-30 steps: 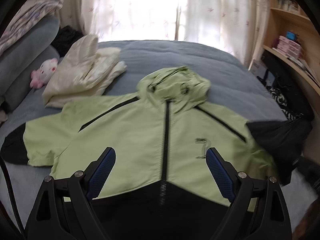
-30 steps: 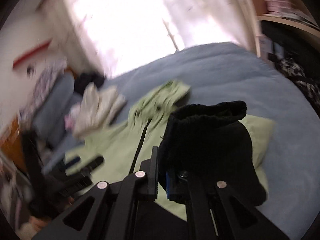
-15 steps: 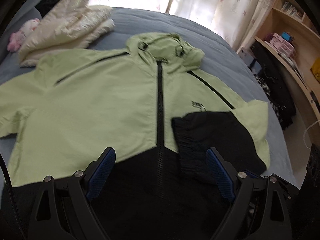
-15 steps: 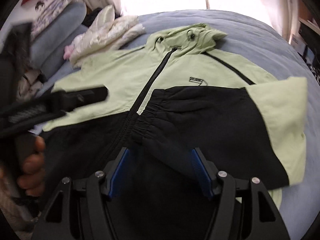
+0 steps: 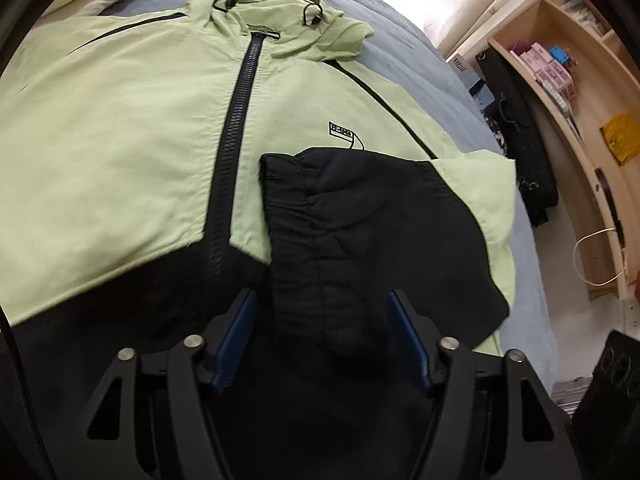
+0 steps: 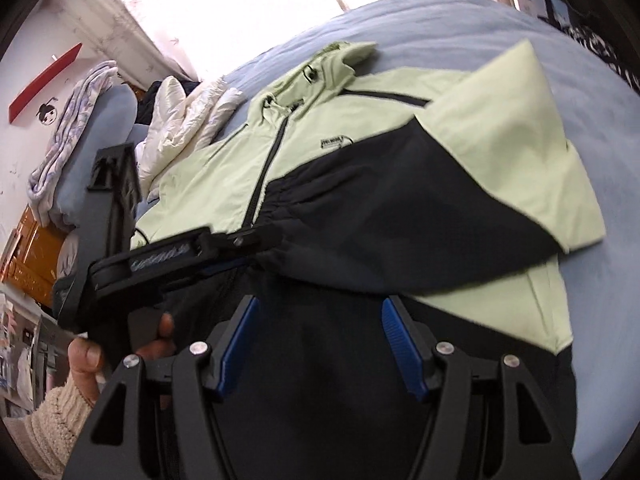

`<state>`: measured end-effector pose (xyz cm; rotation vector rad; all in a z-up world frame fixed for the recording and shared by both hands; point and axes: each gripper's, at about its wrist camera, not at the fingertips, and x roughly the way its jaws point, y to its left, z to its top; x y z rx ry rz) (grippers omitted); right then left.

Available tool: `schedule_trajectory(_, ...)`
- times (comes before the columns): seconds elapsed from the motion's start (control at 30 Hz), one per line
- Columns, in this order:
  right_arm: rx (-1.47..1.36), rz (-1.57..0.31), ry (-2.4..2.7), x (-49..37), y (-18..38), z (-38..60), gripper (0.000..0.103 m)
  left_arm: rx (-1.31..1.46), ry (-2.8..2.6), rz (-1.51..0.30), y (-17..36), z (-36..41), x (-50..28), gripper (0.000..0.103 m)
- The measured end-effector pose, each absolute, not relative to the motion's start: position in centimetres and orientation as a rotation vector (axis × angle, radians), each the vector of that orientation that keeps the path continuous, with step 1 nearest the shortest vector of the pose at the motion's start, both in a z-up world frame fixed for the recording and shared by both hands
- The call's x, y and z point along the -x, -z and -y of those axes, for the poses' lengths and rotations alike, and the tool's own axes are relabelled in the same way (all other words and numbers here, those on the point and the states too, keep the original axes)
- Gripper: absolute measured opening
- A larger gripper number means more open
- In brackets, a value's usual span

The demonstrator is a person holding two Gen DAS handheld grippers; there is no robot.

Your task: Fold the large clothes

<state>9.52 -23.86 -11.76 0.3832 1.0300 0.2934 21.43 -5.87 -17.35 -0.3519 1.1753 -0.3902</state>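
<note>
My right gripper [image 6: 316, 340] has let go of the black sleeve [image 5: 372, 240], now folded across the chest of the jacket [image 5: 120, 140] at the bed's [image 6: 500, 20] middle, its jaws spread and empty, while my left gripper [image 5: 324, 340] is closing around that cuff.

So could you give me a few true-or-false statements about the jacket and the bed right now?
1. The jacket is zipped up along its front. True.
2. One sleeve lies folded across the jacket's chest. True.
3. The right gripper is clamped on the sleeve's cuff. False: it is open, nothing pinched.
4. The jacket is red and white. False: it is light green and black.
5. A pale garment lies on the bed beyond the jacket. True.
</note>
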Motion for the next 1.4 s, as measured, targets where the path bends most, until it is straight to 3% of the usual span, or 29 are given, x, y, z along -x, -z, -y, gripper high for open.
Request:
schedule_trajectory(0.03, -0.385, -1.036, -0.292, -9.4, 12.0, 23.9, 0.064, 0.329, 0.374, -1.18, 17.4, 6.3, -21.7, 0.035)
schedule_trajectory(0.07, -0.387, -1.041, -0.287, -9.3, 12.2, 24.0, 0.064, 0.297, 0.348, -1.191, 17.3, 6.6, -22.1, 0.031)
schedule_trajectory(0.33, -0.388, -0.986, -0.257, -8.6, 10.6, 25.1, 0.064, 0.133, 0.294, -0.816, 5.8, 7.0, -22.9, 0.023)
schedule_trajectory(0.5, -0.353, -0.937, -0.235, -8.3, 8.6, 25.7, 0.064, 0.091, 0.109, -0.726, 4.0, 1.3, -23.3, 0.024)
schedule_trajectory(0.57, -0.32, -0.937, -0.219, -8.5, 8.3, 25.8, 0.065, 0.089, 0.042, -0.769, 5.7, -1.2, -23.7, 0.028)
schedule_trajectory(0.63, -0.297, -0.951, -0.213, -9.0, 8.4, 26.2, 0.075, 0.111, -0.008, -0.858, 8.9, -3.7, -24.7, 0.033)
schedule_trajectory(0.8, -0.296, -1.002, -0.184, -12.4, 8.6, 28.5, 0.077, 0.251, 0.025, -1.091, 15.4, -6.8, -26.6, 0.046)
schedule_trajectory(0.87, -0.311, -1.007, -0.156, -14.6, 8.6, 29.9, 0.077, 0.315, 0.066, -1.082, 15.9, -7.2, -26.8, 0.065)
schedule_trajectory(0.93, -0.334, -1.005, -0.133, -17.3, 8.6, 31.8, 0.077, 0.342, 0.082, -1.057, 15.9, -7.3, -27.2, 0.076)
schedule_trajectory(1.1, -0.401, -1.026, -0.081, -23.8, 10.5, 35.7, 0.077, 0.335, 0.086, -1.086, 16.7, -6.7, -30.2, 0.077)
schedule_trajectory(1.13, -0.43, -1.036, -0.063, -25.2, 11.3, 36.5, 0.077, 0.337, 0.086, -1.091, 17.2, -7.4, -31.2, 0.075)
schedule_trajectory(1.23, -0.534, -1.05, -0.033, -28.4, 13.7, 38.5, 0.077, 0.321, 0.086, -1.096, 16.8, -7.6, -32.5, 0.036)
schedule_trajectory(1.27, -0.565, -1.051, -0.029, -29.1, 14.3, 38.9, 0.077, 0.312, 0.086, -1.1, 16.9, -7.7, -33.3, 0.028)
schedule_trajectory(1.33, -0.627, -1.066, -0.026, -30.5, 15.7, 39.6, 0.075, 0.296, 0.088, -1.086, 16.4, -7.5, -34.3, 0.024)
schedule_trajectory(1.37, -0.645, -1.07, -0.024, -31.0, 16.3, 39.7, 0.07, 0.282, 0.087, -1.076, 16.1, -7.5, -34.7, 0.022)
schedule_trajectory(1.4, -0.639, -1.072, -0.028, -31.5, 16.7, 39.7, 0.041, 0.259, 0.085, -1.06, 15.7, -7.2, -35.2, 0.022)
